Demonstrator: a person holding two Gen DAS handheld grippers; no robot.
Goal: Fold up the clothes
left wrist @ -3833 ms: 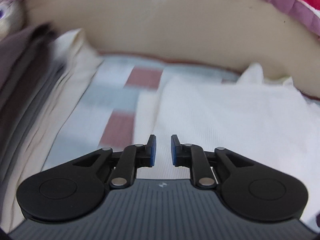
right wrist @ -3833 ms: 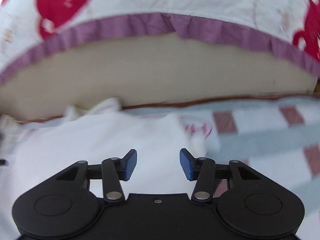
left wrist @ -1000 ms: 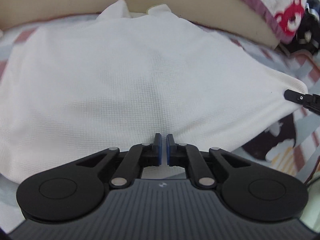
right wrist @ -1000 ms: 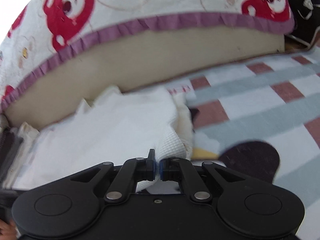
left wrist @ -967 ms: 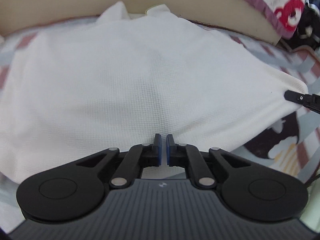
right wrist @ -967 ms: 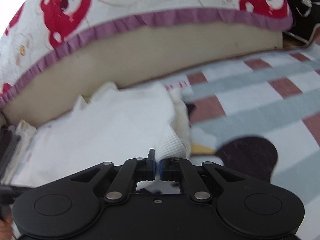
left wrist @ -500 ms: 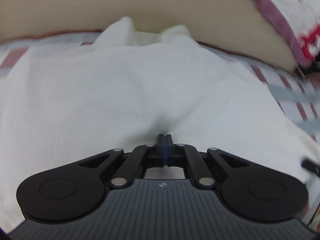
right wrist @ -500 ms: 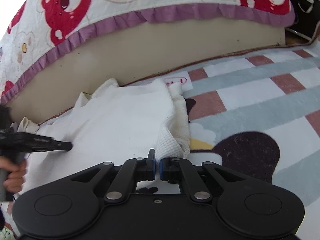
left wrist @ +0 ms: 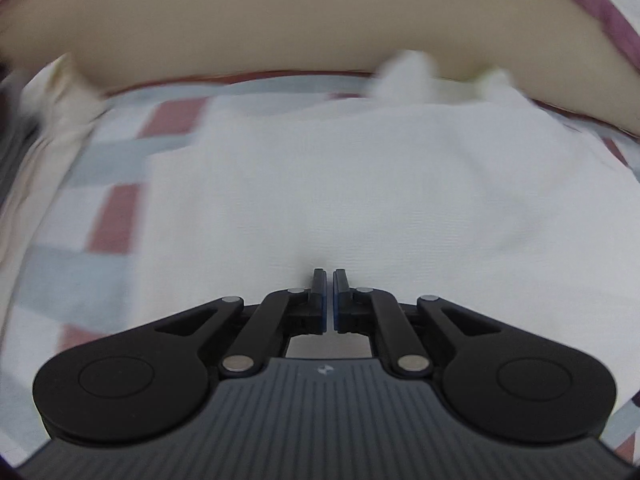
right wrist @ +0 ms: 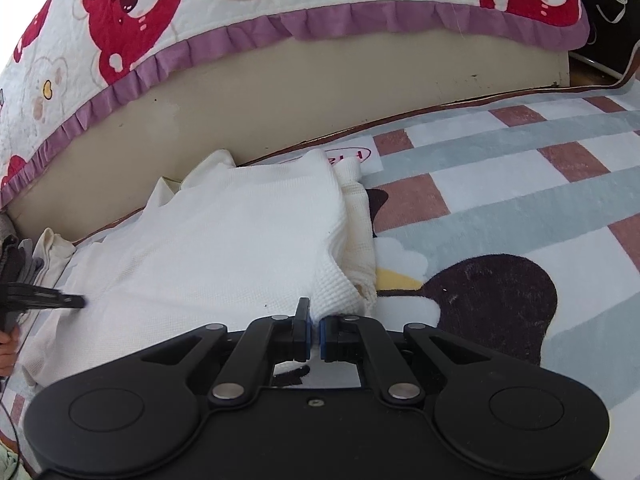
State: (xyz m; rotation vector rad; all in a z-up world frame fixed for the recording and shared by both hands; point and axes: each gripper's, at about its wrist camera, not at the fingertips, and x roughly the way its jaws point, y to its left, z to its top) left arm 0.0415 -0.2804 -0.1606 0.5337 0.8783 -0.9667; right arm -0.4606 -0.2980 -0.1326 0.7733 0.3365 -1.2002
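White garment [right wrist: 224,248] lies on the checked rug [right wrist: 520,184] beside the bed, partly folded. My right gripper [right wrist: 315,338] pinches its near corner; my left gripper [left wrist: 330,300], closed, pinches its edge. Further folds remain.

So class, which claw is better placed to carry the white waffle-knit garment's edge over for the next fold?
Probably the right claw: it pinches the white waffle-knit garment's corner. The left claw's grip is unclear.

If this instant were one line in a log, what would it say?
task: fold clothes | right claw: shut on white waffle-knit garment corner | left claw: shut on its edge | rug: checked
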